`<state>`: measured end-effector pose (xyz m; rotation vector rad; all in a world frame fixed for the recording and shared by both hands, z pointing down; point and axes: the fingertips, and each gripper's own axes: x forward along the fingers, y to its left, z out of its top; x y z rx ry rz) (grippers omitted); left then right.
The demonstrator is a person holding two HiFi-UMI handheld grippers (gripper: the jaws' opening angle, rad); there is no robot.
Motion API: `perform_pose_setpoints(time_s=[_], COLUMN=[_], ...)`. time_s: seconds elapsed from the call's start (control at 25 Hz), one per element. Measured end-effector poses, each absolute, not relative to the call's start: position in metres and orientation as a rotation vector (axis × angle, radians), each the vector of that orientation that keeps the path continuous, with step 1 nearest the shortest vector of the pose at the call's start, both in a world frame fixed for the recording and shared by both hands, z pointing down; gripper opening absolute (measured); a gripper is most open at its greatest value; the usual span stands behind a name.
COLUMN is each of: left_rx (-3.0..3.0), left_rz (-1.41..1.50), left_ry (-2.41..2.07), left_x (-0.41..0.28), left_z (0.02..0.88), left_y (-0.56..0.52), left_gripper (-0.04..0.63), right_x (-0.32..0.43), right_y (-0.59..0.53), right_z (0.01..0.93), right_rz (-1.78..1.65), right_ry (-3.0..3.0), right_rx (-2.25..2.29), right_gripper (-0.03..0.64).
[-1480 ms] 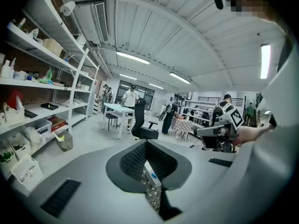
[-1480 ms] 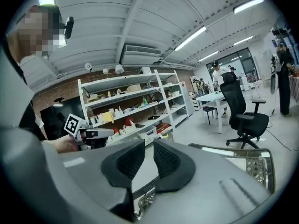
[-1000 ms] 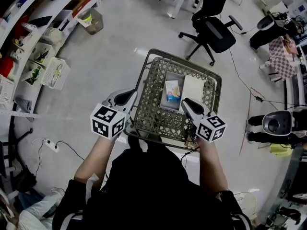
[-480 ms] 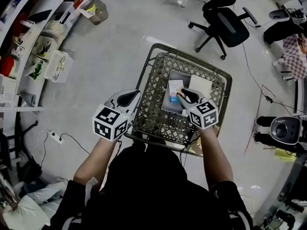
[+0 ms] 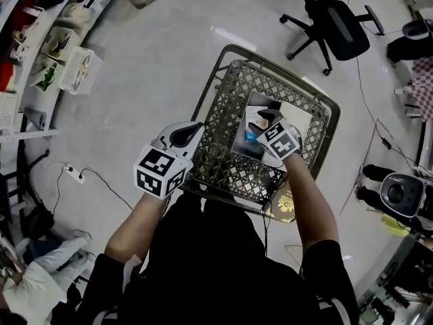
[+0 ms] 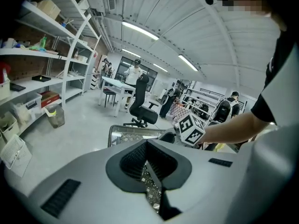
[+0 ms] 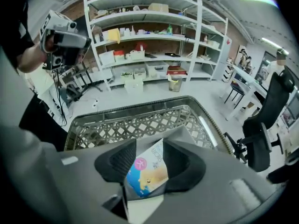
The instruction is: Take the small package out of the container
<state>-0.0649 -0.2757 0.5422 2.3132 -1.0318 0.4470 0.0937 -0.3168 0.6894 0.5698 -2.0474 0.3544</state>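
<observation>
One flat, seemingly glossy package (image 7: 147, 174) inside latticed basket (image 7: 131, 125).

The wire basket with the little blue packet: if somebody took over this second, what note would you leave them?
Left claw: shut, empty, by the near rim of the wire basket.
Right claw: reaching into the basket, jaws just been opening, nothing gripped yet.
Small packet: lying in the basket, showing between the right claw's jaws.
Done: the reach in.
Left: close on the packet, lift it out.
</observation>
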Motion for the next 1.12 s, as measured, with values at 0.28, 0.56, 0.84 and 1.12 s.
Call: perform_pose_setpoints(time_s=[0.28,0.56,0.84,1.12], left_rx=[2.245,2.205,2.176,2.163], left_rz=[0.451,0.458,0.474,0.474], left_ry=[-1.054,-1.071,-1.087,-1.08], left_x=[-0.077,-0.082,-0.088,-0.085], left_z=[0.563,0.578,0.587,0.592], left_y=[-0.275,-0.273,-0.266,-0.257], left_gripper=[-0.002,-0.002,-0.002,-0.002], right_x=[0.092,0.106,0.105,0.103], right_y=[-0.319,-0.323,-0.323,-0.331], right_z=[0.727,0.765,0.774,0.775], right_rz=[0.294,0.126,0.186,0.338], right_ry=[-1.919,-1.768,-1.701,-1.685], right_rx=[0.362,0.145,0.015,0.12], right_gripper=[0.235,0.272,0.308,0.302])
